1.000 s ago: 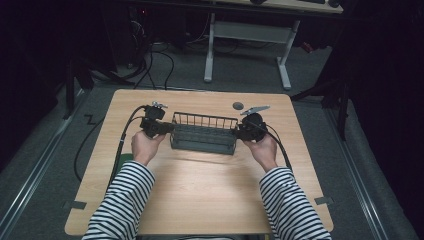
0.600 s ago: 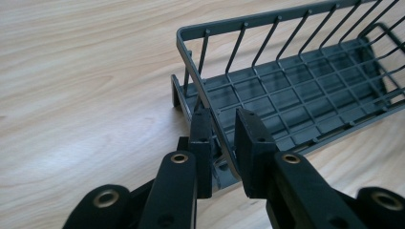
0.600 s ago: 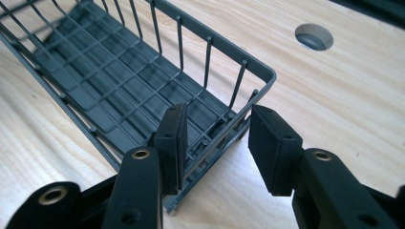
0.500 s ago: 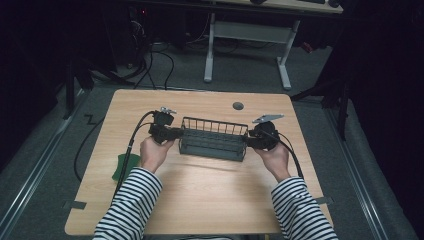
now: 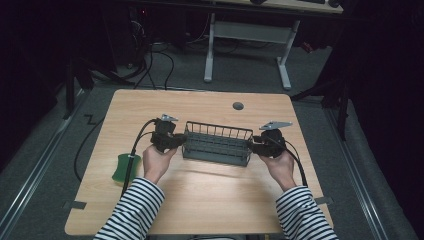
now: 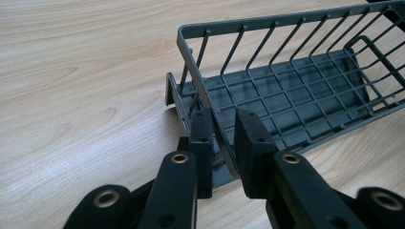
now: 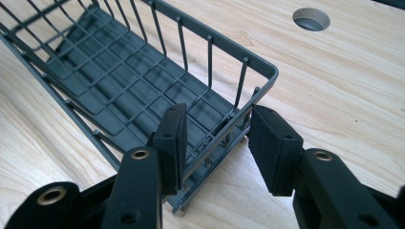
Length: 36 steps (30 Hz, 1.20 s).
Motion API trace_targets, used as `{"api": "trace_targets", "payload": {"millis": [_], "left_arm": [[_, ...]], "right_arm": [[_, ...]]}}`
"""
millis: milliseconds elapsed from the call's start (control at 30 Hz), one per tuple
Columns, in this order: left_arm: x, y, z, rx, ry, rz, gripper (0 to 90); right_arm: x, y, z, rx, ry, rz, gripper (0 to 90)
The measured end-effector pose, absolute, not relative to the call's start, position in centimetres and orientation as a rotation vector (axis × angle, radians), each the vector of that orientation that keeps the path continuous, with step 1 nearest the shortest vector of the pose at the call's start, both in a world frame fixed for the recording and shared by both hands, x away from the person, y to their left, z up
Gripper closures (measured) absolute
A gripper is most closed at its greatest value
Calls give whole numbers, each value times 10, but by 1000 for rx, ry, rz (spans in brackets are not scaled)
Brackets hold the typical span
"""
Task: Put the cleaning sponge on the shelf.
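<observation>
Both claws (image 5: 181, 141) (image 5: 251, 146) carried the wire basket (image 5: 217, 145) rightward, nearer the person.

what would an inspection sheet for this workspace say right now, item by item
surface: light wood table, with a round hole near the far edge
job's things: dark wire basket, nothing in it, set between both grippers
clutter: green pad by the left edge
grippers: left gripper shut on the basket's left end rim; right gripper shut on its right end wall, one jaw inside, one outside
cables: black cable trails from the left gripper past the green pad; another from the right gripper
surroundings: white desk frame, dark floor, loose floor cables
</observation>
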<state>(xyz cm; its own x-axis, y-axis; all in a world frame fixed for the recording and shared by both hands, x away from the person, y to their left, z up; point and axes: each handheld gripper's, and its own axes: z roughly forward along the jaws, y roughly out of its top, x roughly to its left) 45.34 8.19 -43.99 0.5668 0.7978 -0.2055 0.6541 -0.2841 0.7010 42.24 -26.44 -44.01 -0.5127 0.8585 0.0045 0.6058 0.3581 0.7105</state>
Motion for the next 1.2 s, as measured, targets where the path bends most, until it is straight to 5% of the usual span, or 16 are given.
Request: {"api": "trace_targets", "payload": {"millis": [233,367,400,433,567,1200], "left_arm": [[453,80,-439,2024,1144,238,743],[451,81,-436,1991,1133,246,617],[451,83,-433,1956,1128,243,474],[450,84,-432,1951,1123,253,433],[445,87,-428,1960,1110,283,342],[430,88,-430,1956,1069,321,356]], "right_arm": [[422,-266,-443,1304,2265,940,543],[422,-266,-443,1316,2264,950,463],[420,-268,-440,1333,2230,972,417],[419,-269,-440,1341,2218,984,402],[412,-270,-434,1357,2177,1044,369],[355,-326,-461,1435,2007,1142,361]]}}
